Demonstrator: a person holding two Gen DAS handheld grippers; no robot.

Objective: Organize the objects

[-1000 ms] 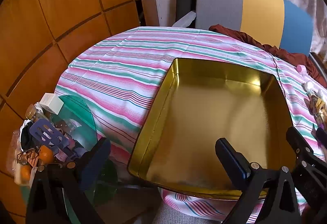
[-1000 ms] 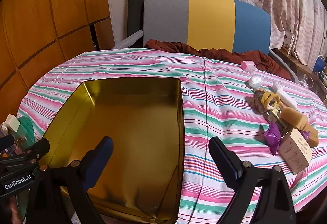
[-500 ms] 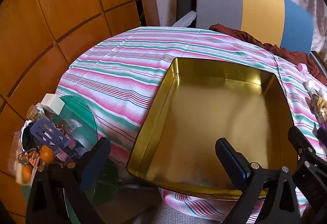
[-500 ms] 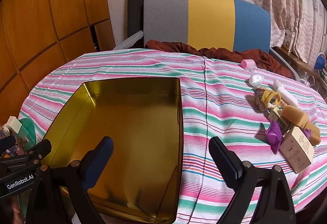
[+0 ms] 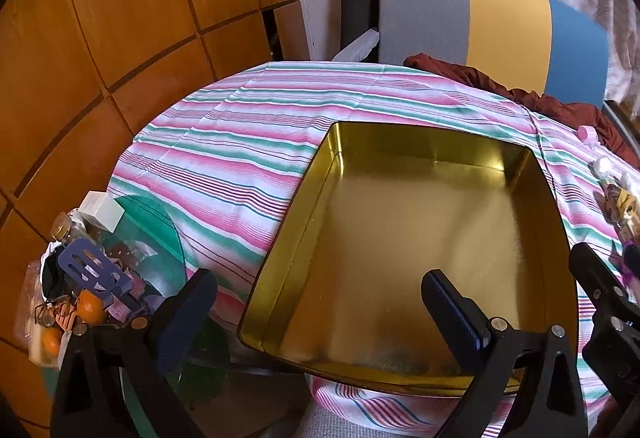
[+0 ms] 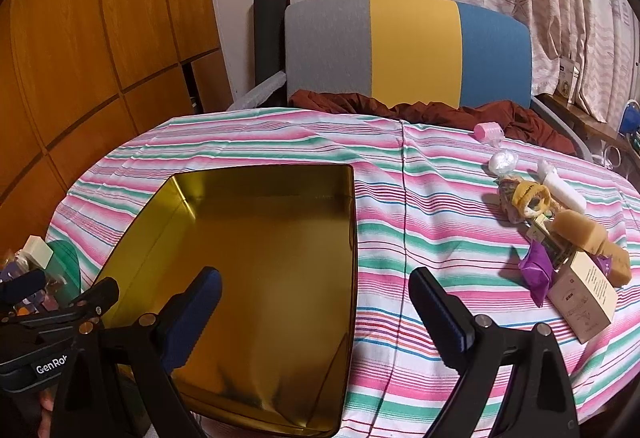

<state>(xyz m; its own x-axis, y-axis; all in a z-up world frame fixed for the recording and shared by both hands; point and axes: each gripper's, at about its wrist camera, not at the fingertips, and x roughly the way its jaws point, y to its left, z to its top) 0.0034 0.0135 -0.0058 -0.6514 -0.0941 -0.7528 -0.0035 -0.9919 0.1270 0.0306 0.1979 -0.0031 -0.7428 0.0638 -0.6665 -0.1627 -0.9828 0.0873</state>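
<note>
An empty gold tin tray [image 5: 320,174] [image 6: 354,222] lies on the striped tablecloth at the near left of the table. A cluster of small objects lies at the table's right: a cardboard box [image 6: 582,296], a purple wrapper [image 6: 536,270], tan sponge pieces [image 6: 580,230], a yellow ring [image 6: 530,194], a white tube [image 6: 560,186] and a pink cap [image 6: 489,130]. My left gripper [image 5: 316,298] is open and empty over the tray's near left corner. My right gripper [image 6: 314,292] is open and empty over the tray's near right edge.
A chair [image 6: 408,50] with a grey, yellow and blue back stands behind the table, a dark red cloth [image 6: 400,106] on its seat. A green glass side stand [image 5: 152,222] with clutter and oranges [image 5: 90,306] stands at the left. Wooden panels [image 5: 120,18] line the left wall.
Both grippers have drifted slightly back and up; the views shift a little. Nothing was picked up or let go.
</note>
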